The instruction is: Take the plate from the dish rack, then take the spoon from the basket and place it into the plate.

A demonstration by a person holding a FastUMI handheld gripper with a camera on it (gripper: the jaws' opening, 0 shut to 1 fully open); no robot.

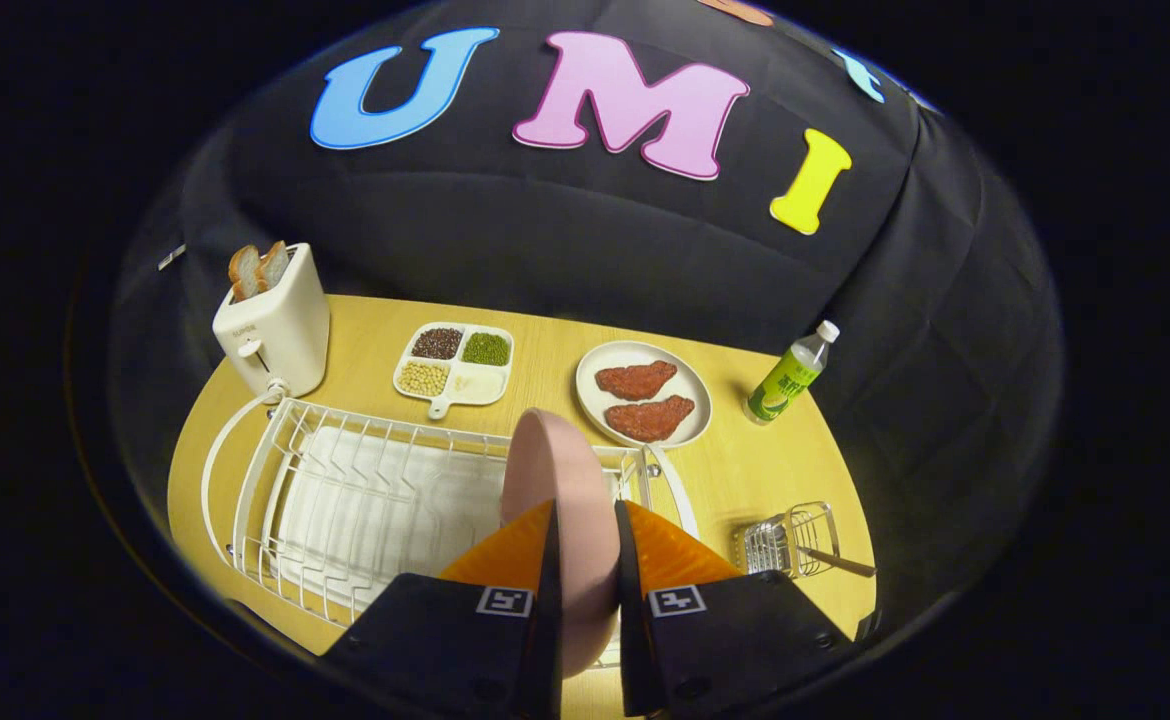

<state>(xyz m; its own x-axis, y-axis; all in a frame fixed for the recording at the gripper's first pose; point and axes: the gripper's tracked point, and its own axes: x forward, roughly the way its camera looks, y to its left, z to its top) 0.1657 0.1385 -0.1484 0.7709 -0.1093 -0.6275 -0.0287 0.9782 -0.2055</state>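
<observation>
a yellow wooden table (745, 470) sat in front of a black cloth wall. at its far left corner stood a cream toaster (275, 325) with two slices of toast (257, 268) poking out of the top. to the right of the toaster lay a small white divided tray (455, 366) holding four kinds of beans and grains, then a round white plate with two reddish meat pieces (645, 395), then a green drink bottle (790, 375) with a white cap, leaning a little. nearer the camera, a white wire dish rack (345, 490) over a white drip tray took up the left half of the table. a small wire basket (790, 540) sat to the right of the rack, with the handle of a spoon (840, 563) sticking out of it to the right. the gripper (585, 550) was clamped on a pink plate (555, 480), one finger pressed to each face. the plate stood on edge, upright between the fingers and rising beyond their tips, at the right end of the rack. it was smooth, plain and matte, with a rounded rim
</observation>
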